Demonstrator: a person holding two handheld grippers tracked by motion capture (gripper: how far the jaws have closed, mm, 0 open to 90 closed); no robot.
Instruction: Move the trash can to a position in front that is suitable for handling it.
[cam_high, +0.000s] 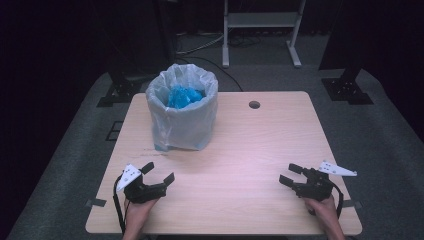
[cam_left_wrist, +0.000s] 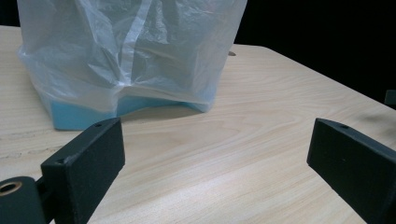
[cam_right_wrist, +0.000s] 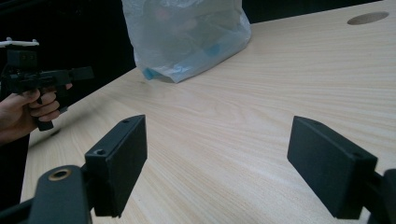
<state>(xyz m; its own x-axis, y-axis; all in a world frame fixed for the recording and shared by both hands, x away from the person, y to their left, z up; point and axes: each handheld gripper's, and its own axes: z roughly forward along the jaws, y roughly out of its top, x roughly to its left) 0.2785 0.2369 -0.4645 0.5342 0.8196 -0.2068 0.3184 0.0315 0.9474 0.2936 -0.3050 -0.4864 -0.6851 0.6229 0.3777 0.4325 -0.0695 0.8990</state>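
Resting near table edge, left gripper (cam_high: 159, 174) and right gripper (cam_high: 291, 174) both spread wide, nothing held. Bag-lined blue bin (cam_high: 182, 107) just ahead of left gripper, farther from right. Liner thin, slippery, crumple-prone; pinch folded rim.

The desk (cam_high: 240, 150) is surfaced in pale, smooth wood grain with a faint sheen. The bin (cam_high: 182, 107) is lined with thin, crinkled translucent plastic. Matt black plastic is seen on both grippers' jaws.
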